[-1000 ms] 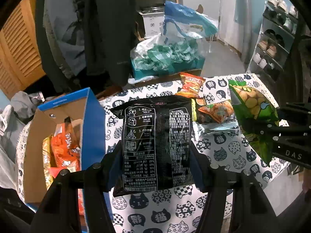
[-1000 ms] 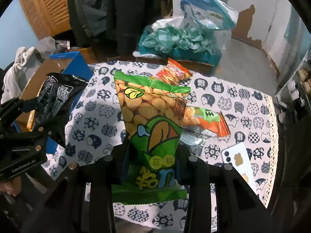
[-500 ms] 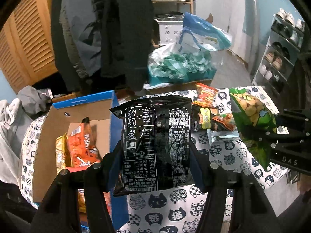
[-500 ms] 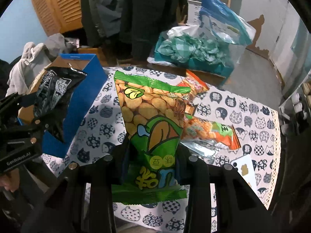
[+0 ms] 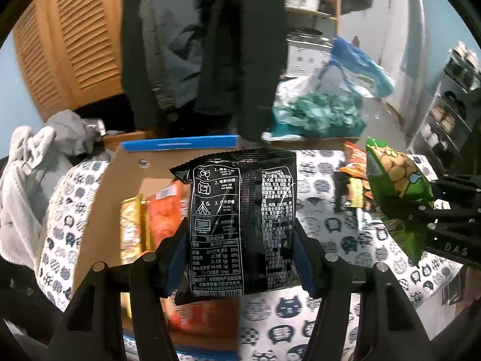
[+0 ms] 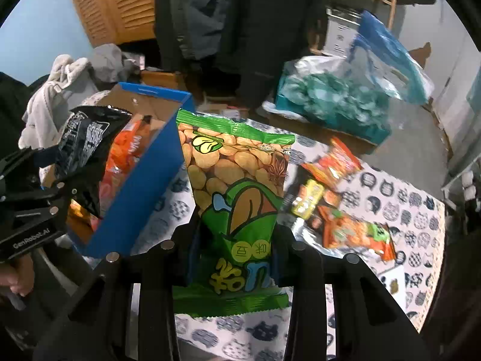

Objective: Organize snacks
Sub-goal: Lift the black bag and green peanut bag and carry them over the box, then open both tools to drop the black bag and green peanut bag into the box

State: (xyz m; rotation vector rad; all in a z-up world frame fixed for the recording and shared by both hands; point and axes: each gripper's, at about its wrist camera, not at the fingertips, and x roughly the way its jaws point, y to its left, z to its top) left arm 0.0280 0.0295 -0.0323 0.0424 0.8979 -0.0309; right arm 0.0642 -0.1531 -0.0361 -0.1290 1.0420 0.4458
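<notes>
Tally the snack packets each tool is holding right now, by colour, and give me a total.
Black packet, in the left tool: 1
Green packet, in the right tool: 1
Total held: 2

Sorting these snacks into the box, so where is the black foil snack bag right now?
The black foil snack bag is clamped upright in the left gripper, held over the blue cardboard box with orange packets inside, left of the green peanut bag.
</notes>
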